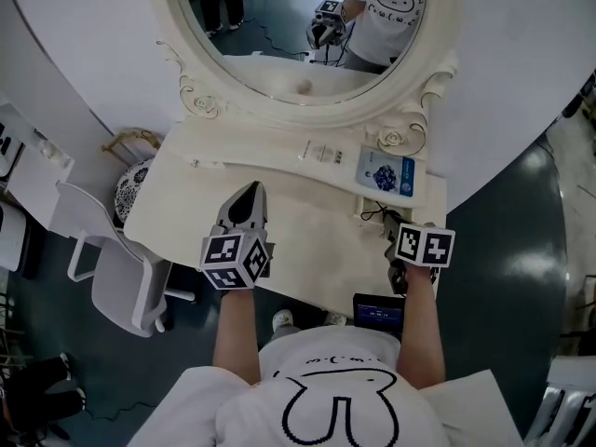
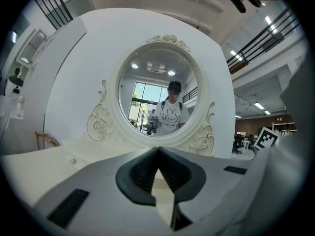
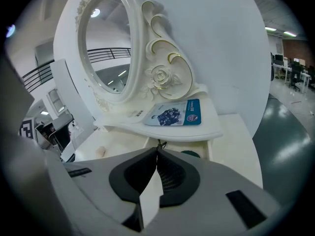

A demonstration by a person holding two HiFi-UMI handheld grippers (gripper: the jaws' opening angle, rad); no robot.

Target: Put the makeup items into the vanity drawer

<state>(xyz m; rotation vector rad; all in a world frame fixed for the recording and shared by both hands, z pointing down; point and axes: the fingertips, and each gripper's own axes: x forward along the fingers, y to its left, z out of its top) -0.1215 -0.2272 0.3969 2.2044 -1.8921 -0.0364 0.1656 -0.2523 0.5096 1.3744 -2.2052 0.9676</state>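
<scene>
Dark flooring surrounds a cream vanity, whose worktop (image 1: 186, 208) is seen below an oval mirror (image 1: 279, 26) at 12 o'clock. A white chair (image 1: 121, 277) stands at 8 o'clock. A blue packet (image 1: 385, 171) lies flat on the raised shelf at 2 o'clock. Beneath that shelf a drawer (image 3: 208, 149) stands open, with a dark round item (image 3: 191, 154) inside. The left tool (image 2: 157, 149) is held over the worktop, jaws pressed together on nothing. The right tool (image 3: 157, 150) is likewise closed and empty, just before the drawer.
</scene>
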